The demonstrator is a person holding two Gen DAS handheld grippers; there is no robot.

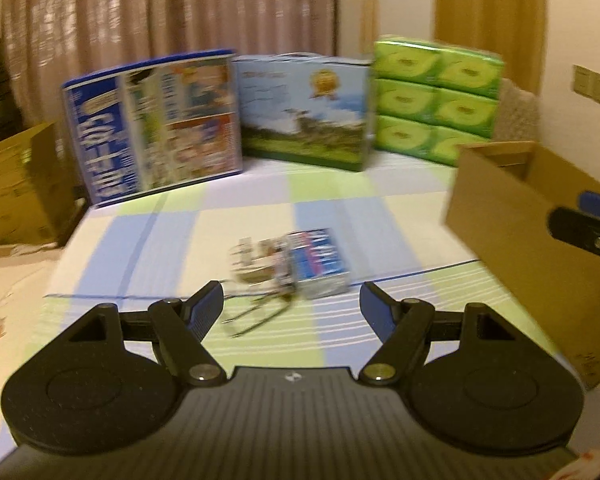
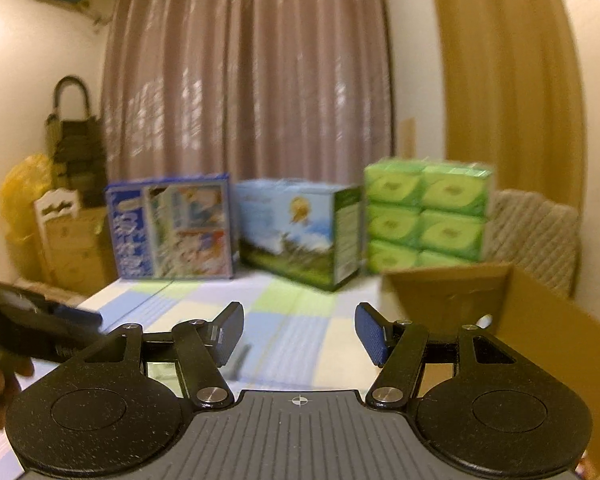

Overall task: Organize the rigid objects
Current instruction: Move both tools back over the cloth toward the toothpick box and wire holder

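A small blue and white box [image 1: 318, 264] lies on the checked cloth, with a blurred pale packet [image 1: 256, 262] and thin wire-like glasses [image 1: 256, 314] beside it. My left gripper [image 1: 292, 300] is open and empty, just short of these items. My right gripper [image 2: 300, 334] is open and empty, held above the cloth next to an open brown cardboard box [image 2: 500, 312]. That cardboard box [image 1: 512, 216] stands at the right in the left wrist view, with the right gripper's tip [image 1: 588, 228] beside it.
A blue printed box [image 1: 156, 128], a landscape-printed carton [image 1: 304, 108] and a green tissue pack [image 1: 436, 92] stand in a row at the back before a curtain. Cardboard boxes [image 1: 20, 184] sit on the floor at left. The left gripper [image 2: 40, 328] shows at left.
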